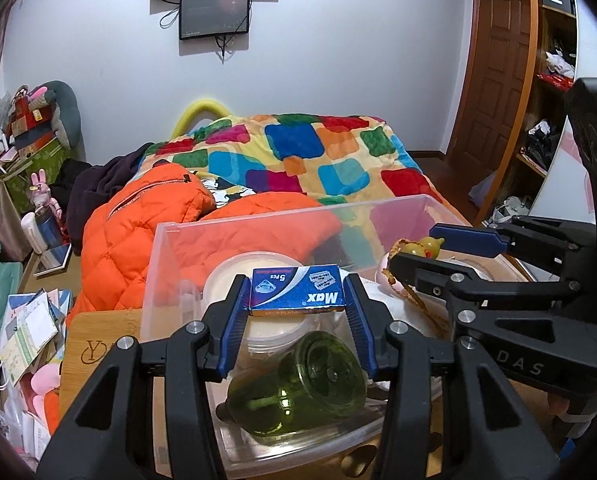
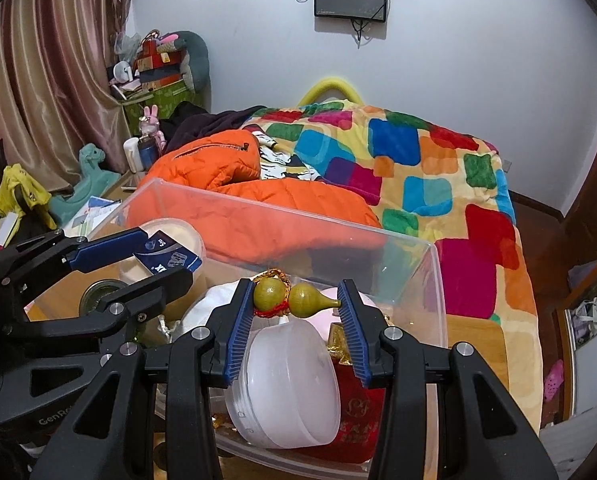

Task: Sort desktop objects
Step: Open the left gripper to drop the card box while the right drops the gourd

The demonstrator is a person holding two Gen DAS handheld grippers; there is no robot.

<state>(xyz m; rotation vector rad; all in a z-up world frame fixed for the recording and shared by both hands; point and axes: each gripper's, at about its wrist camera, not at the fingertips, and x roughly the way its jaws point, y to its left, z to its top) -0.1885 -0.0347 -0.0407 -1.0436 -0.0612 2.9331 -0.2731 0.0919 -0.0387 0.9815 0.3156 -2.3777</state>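
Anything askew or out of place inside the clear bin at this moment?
Yes: the green glass bottle lies on its side in the clear bin, below the blue blade box gripped by the left hand-held gripper. No spill or damage is visible.

Plastic, glass, card and polished wood

Clear glossy plastic bin (image 1: 378,210); green glass bottle (image 1: 298,384); printed card razor-blade box (image 1: 298,291); polished wooden gourd (image 2: 298,298).

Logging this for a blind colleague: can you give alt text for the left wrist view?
The left gripper is shut on a small blue cardboard razor-blade box, held above a clear plastic bin containing a green glass bottle and a white lidded tub. At right, the right gripper holds a yellow-green gourd charm.
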